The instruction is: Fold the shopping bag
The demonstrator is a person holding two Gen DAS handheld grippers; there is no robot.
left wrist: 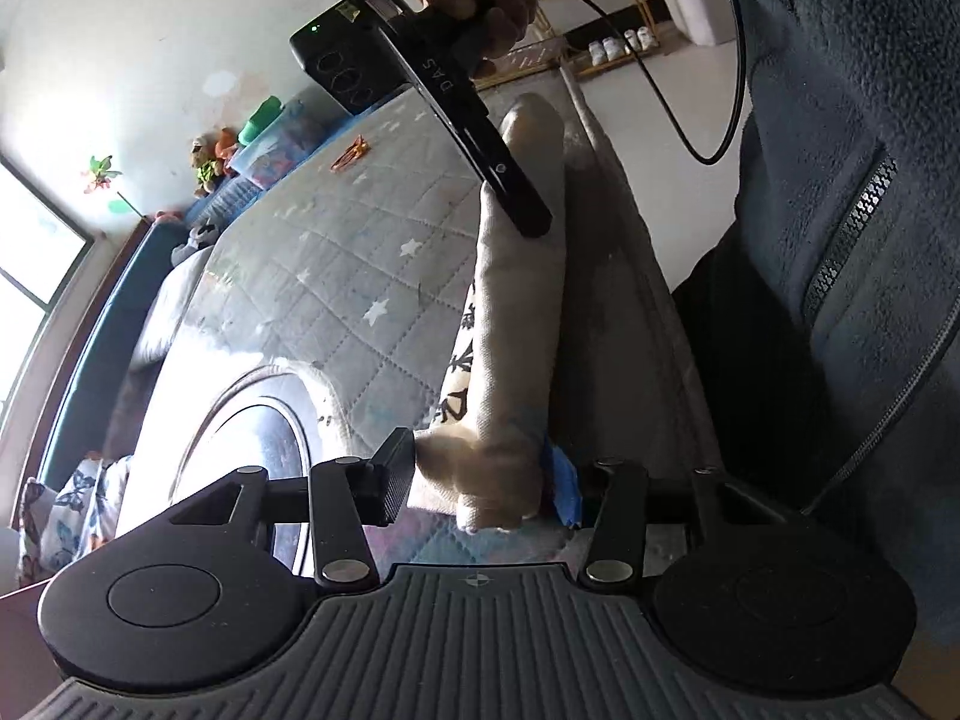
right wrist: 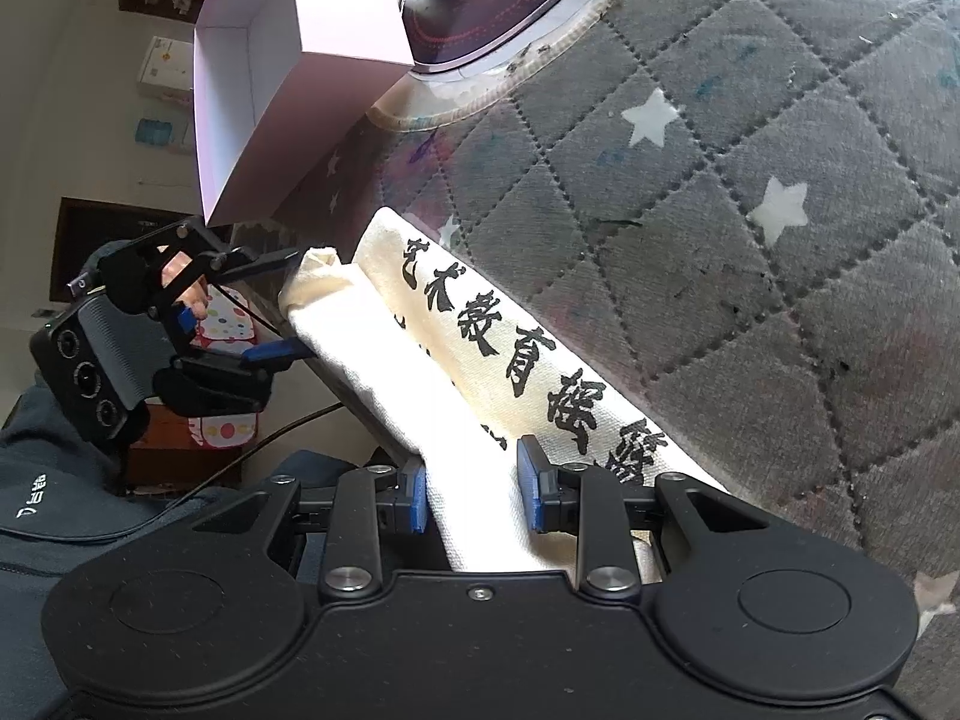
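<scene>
The cream shopping bag (right wrist: 480,372), rolled lengthwise with its black lettering showing, lay along the near edge of the quilted bed (right wrist: 750,252). Left tool (left wrist: 480,480) pinched one bunched end; right tool (right wrist: 474,495) clamped the other end.

Grey quilted mat (right wrist: 750,276) with white stars fills right of right-wrist view. Pink open box (right wrist: 288,84) upper left, its end overlapping a dark oval plate (right wrist: 492,6) at top centre. Left-wrist view: stuffed toys (left wrist: 213,162) and a green roll (left wrist: 259,119) upper left, orange clip (left wrist: 351,153) on the mat, white bin (left wrist: 699,3) upper right, window (left wrist: 30,246) at left edge.
</scene>
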